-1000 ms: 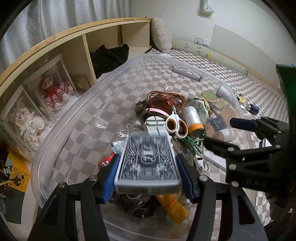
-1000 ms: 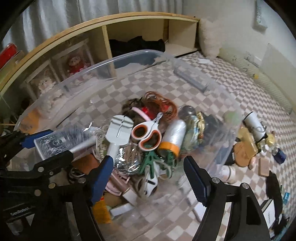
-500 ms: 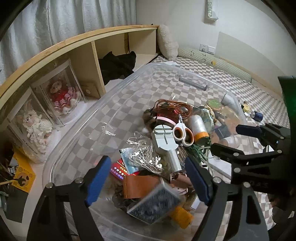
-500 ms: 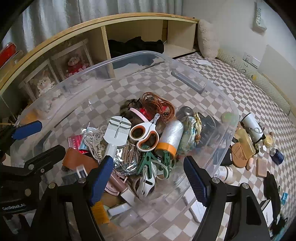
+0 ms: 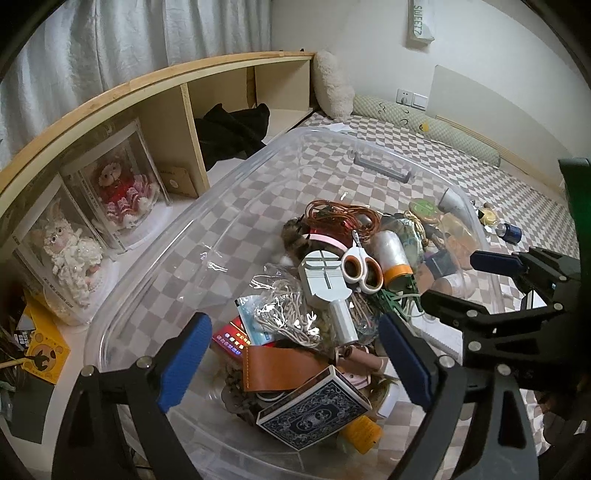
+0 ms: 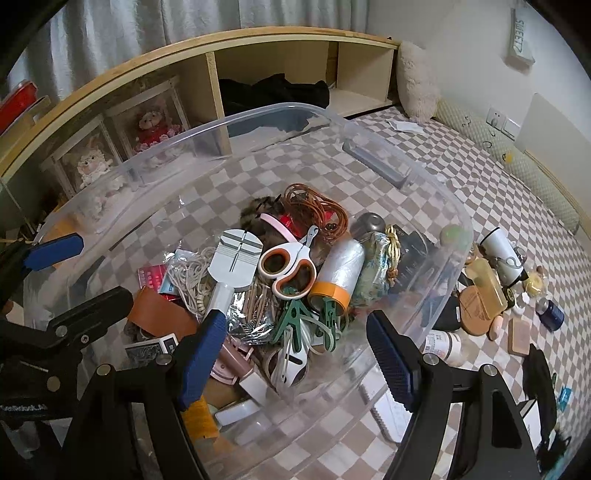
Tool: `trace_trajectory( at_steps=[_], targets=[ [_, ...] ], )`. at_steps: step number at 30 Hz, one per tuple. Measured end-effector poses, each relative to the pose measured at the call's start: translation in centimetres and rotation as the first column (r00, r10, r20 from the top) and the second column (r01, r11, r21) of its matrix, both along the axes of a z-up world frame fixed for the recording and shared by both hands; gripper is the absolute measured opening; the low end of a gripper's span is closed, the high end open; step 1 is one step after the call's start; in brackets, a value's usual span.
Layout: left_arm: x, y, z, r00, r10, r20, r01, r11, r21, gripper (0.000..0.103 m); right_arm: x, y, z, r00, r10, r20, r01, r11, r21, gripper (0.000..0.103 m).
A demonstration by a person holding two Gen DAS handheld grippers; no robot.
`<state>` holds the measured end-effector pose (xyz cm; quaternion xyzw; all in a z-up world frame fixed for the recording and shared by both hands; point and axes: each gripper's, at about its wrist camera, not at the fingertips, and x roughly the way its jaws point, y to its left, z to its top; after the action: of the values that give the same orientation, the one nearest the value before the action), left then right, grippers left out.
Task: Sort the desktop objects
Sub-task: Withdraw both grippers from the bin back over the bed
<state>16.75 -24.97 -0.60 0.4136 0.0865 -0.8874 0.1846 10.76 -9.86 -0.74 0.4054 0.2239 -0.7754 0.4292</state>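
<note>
Lying in the clear bin (image 5: 155, 258), at its near end, the card box (image 5: 314, 410) rests tilted on the heap with its dark blue patterned back up; its long axis runs from lower left to upper right in the left wrist view, the upper-right corner propped higher. No maker's name can be read on it. Above it the left gripper (image 5: 295, 362) has just been opening and its jaws stand wide, nothing between the pads. The right gripper (image 6: 295, 354) also gapes empty over the bin's near rim.

Readable writing is scarce: a wall sign (image 5: 419, 18) says "SWEET" (sideways), and the left gripper's body, seen from the right wrist, bears a partly readable "GenRobot" mark. A red packet (image 5: 231, 334) beyond the card box carries bright print too small to read. Farther in the bin lie a brown leather sleeve (image 5: 277, 369) touching the card box, and orange-handled scissors (image 5: 360, 271) with blades pointing away.
</note>
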Motion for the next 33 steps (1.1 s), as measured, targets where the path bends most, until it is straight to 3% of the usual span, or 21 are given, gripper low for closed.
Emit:
trace_trajectory(
  at_steps=[8,17,19,20,21,23,33],
  targets=[
    [-0.1,0.9,0.4,1.000,-0.021,-0.011,0.021,1.000,-0.008,0.092,0.1,1.4,0.8,1.000,0.025,-0.002,-0.025,0.999,-0.040,0.078],
    [-0.8,3.2,1.6,0.998,-0.048,-0.052,0.044,0.996,-0.072,0.092,-1.0,4.3,1.5,1.000,0.000,0.022,0.002,0.995,-0.104,0.078],
    [-1.0,3.8,2.0,0.997,-0.053,-0.062,0.048,0.995,-0.089,0.100,-1.7,5.2,1.8,0.999,-0.026,0.039,0.031,0.991,-0.132,0.078],
    [-1.2,4.2,2.1,0.996,-0.057,-0.069,0.050,0.994,-0.095,0.102,-2.1,5.8,1.9,0.998,-0.041,0.050,0.048,0.988,-0.148,0.083],
    [-1.3,4.5,2.3,0.995,-0.061,-0.076,0.053,0.993,-0.102,0.103,-2.5,6.3,2.1,0.996,-0.057,0.062,0.066,0.984,-0.163,0.095],
    [-1.7,5.3,2.6,0.993,-0.079,-0.087,0.070,0.992,-0.108,0.103,-3.2,7.5,2.5,0.994,-0.089,0.066,0.100,0.976,-0.191,0.102],
    [-4.1,10.2,3.6,0.976,-0.195,-0.093,0.186,0.977,-0.104,0.103,-5.1,13.5,4.2,0.977,-0.212,-0.020,0.205,0.962,-0.181,0.103]
  ],
)
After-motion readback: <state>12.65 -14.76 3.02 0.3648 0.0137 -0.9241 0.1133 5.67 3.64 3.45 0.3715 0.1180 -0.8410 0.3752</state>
